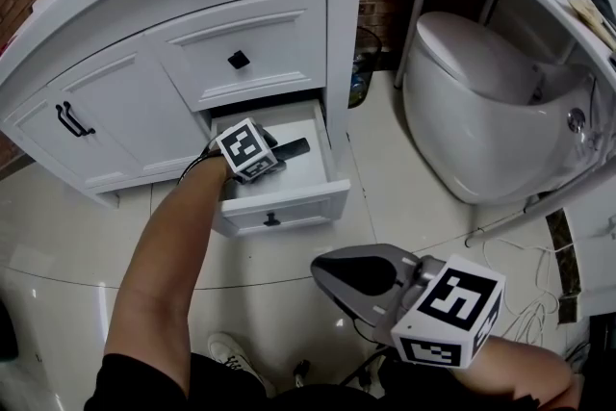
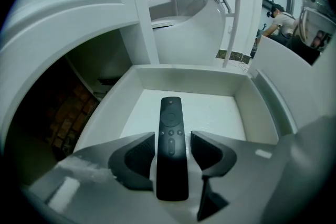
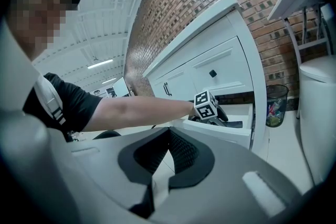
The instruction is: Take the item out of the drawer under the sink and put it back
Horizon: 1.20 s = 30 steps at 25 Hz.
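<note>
The low drawer (image 1: 281, 205) of the white vanity stands pulled out, and its white walls (image 2: 189, 83) fill the left gripper view. A black remote (image 2: 172, 157) lies lengthwise on its floor; in the head view its end (image 1: 295, 149) pokes out past the marker cube. My left gripper (image 2: 172, 137) reaches down into the drawer with a jaw on each side of the remote. It is open, with a thin gap at both pads. My right gripper (image 1: 323, 272) hovers over the floor tiles in front, away from the drawer, its tips (image 3: 168, 130) shut on nothing.
Above the open drawer is a shut drawer with a black knob (image 1: 238, 60); left of it, a cabinet door with a black handle (image 1: 73, 119). A white toilet (image 1: 481, 111) stands to the right, a waste bin (image 3: 274, 105) in the gap between. Cables (image 1: 525, 250) trail on the tiles.
</note>
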{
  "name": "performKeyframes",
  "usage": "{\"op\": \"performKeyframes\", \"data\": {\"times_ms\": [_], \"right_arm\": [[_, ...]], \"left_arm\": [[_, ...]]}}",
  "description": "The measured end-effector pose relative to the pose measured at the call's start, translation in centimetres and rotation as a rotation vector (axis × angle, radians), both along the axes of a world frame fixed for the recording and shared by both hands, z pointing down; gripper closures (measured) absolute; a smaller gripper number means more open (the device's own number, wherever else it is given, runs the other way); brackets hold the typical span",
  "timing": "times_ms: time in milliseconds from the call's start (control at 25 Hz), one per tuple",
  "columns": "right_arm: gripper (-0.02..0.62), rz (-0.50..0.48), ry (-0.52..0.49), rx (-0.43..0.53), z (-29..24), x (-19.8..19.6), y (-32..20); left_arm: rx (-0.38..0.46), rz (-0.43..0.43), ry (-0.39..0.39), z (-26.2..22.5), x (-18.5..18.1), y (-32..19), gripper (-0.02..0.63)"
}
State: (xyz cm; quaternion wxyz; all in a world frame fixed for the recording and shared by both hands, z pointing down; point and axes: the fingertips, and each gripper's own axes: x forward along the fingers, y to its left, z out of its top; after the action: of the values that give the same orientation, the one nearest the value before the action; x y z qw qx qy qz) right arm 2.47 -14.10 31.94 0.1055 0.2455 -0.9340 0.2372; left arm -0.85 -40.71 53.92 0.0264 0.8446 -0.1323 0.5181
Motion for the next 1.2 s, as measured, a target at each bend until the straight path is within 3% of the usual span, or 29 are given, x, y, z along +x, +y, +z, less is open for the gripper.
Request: {"op": "performKeyframes", "data": {"times_ms": [280, 680, 800, 1200], "right_arm": [[0.592, 0.000, -0.002, -0.006, 0.05, -0.02, 0.10], [0.594, 0.010, -0.004, 0.004, -0.30, 0.29, 0.03], [0.594, 0.009, 0.001, 0.008, -0.33, 0.34, 0.02], [0.592, 0.023, 0.016, 0.011, -0.05, 0.54, -0.25]], "left_arm": [[-0.110, -0.066, 0.058, 0.28, -0.12, 0.10, 0.391], [-0.147, -0.079, 0.072, 0.36, -0.13, -0.16, 0.393], [-0.165, -0.082, 0.076, 0.26, -0.25, -0.47, 0.419], [-0.101, -0.056, 0.040, 0.02, -0.15, -0.51, 0.433]]}}
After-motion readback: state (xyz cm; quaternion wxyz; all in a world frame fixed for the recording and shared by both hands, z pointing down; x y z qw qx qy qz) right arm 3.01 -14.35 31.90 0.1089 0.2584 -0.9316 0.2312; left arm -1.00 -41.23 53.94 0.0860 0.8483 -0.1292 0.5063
